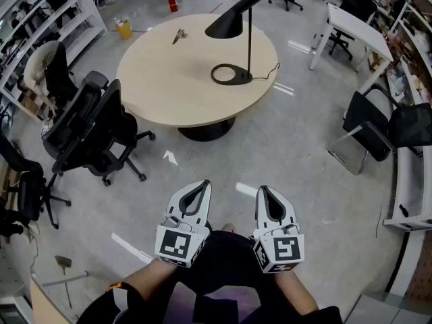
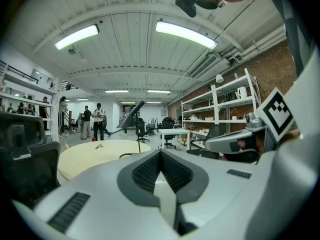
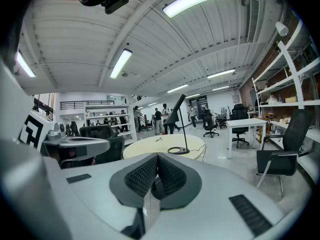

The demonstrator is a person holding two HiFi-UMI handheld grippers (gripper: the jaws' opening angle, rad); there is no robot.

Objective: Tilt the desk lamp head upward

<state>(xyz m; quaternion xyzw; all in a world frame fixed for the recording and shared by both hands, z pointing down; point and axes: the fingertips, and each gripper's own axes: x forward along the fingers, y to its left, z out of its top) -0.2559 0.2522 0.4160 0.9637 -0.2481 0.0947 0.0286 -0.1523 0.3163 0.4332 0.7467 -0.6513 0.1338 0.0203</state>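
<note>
Both sets of jaws are closed tip to tip with nothing between them: the left gripper [image 1: 202, 183] shows its ribbed pads meeting at the front in its own view, and the right gripper [image 1: 264, 189] shows the same. The 2 are held side by side, low and close to the person's body, over bare floor. The lamp [image 1: 248, 42] is well apart from them, on the far right part of the round table [image 1: 169, 79]. Its ring base [image 1: 231, 74] lies flat, a thin stem [image 1: 249, 29] rises from it, and the black cone head [image 1: 228, 24] hangs off the top, slanting down toward the left. A cord [image 1: 270, 71] runs from the base over the table edge. The task looks not yet begun; this is the approach. The next move calls for walking up to the table, spreading 1 pair of jaws and taking the head near its rim, probably with the other gripper steadying the base or stem so the lamp does not tip as the head swings up. Count: 2 grippers, 1 lamp, 1 table, 1 small item [image 1: 179, 36] on its far side that is too small to name, and at least 2 black chairs [image 1: 91, 130] beside the table's left.
</note>
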